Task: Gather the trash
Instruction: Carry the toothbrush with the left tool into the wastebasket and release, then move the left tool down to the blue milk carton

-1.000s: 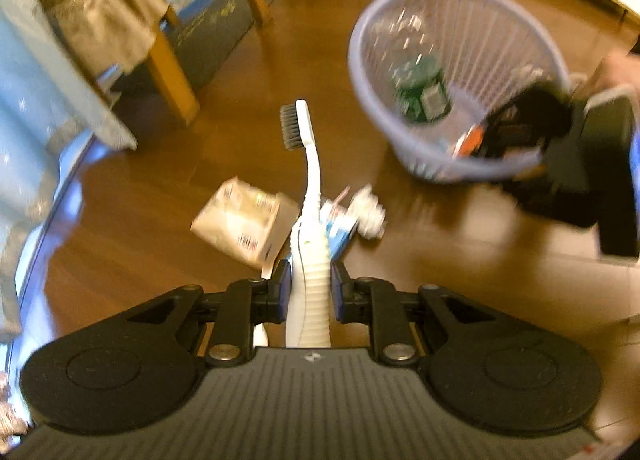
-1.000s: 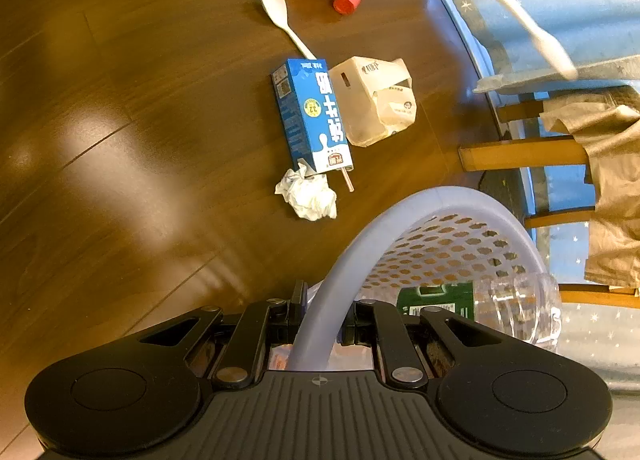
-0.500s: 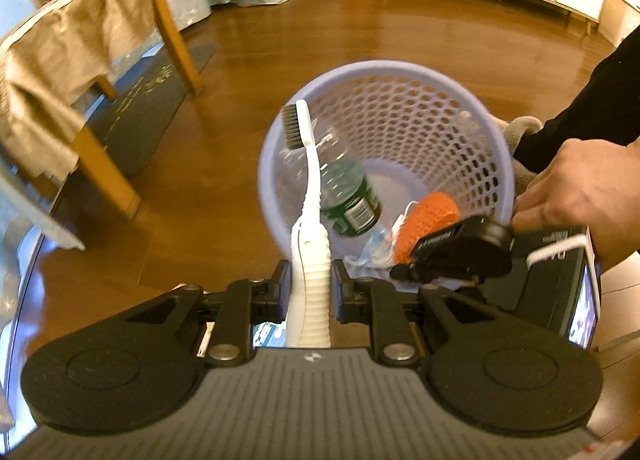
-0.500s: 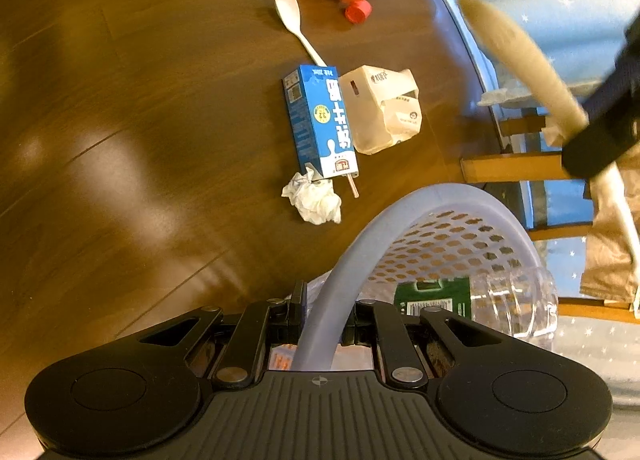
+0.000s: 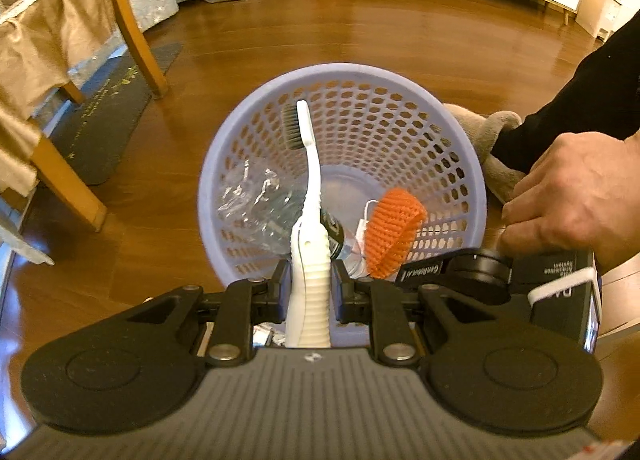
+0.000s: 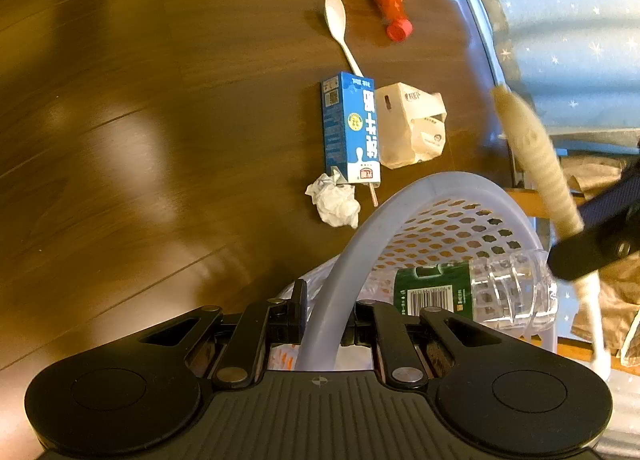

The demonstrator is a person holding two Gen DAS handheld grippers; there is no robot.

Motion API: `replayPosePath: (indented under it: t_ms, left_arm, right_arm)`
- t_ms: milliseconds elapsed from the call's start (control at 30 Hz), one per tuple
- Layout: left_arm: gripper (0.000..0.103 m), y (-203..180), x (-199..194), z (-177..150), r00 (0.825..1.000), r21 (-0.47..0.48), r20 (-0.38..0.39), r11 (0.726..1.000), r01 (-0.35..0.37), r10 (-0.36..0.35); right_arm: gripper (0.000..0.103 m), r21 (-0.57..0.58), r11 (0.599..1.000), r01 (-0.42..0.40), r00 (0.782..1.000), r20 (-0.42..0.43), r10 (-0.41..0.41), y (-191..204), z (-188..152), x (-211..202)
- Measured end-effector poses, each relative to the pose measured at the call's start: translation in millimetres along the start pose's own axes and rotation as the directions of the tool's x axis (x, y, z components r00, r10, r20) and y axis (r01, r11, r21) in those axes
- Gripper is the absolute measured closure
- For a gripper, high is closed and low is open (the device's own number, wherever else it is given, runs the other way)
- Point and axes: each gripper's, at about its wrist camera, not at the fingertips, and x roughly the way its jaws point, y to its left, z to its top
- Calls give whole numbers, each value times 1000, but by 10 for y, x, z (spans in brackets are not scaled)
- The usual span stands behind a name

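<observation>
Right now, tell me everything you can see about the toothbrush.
The toothbrush is white plastic with a ribbed, thicker grip, a slim curved neck and a head of dark grey bristles facing left in the left wrist view. The left claw is shut on its ribbed handle, so it stands up from the claw with its head over the open mouth of the lavender mesh basket. Only the claw's pads touch it.

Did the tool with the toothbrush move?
Yes. The left tool carried the toothbrush away from the floor litter to over the basket.
</observation>
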Motion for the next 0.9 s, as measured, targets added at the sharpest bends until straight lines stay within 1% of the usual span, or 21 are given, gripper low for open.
replayPosePath:
  t_ms: [133,200,233,267,433,633,900]
  left_arm:
    - [86,-35,81,90,1000,4,4,1000,14,-14]
    - [85,-37,109,127,1000,-12,17,1000,23,-23]
    - [78,-29,109,138,999,-21,32,999,25,-24]
    - [75,-16,104,147,999,-29,45,999,22,-20]
    - [75,85,0,118,997,-72,69,997,-16,21]
    - [75,277,-177,-84,995,-123,54,989,-82,90]
    - [75,495,-382,-509,984,-208,-9,962,-177,179]
  right_arm:
    - [94,4,1000,0,1000,4,0,7,-13,-10]
    - [94,16,1000,-3,1000,6,3,-7,-20,-14]
    - [94,20,1000,-2,1000,6,2,-10,-24,-15]
    - [94,23,1000,-1,1000,6,1,-13,-27,-16]
    - [94,40,999,-5,1000,5,5,-25,-27,-29]
    - [94,53,999,-10,1000,4,9,-43,-14,-26]
    - [94,79,997,-16,1000,3,16,-76,-10,-22]
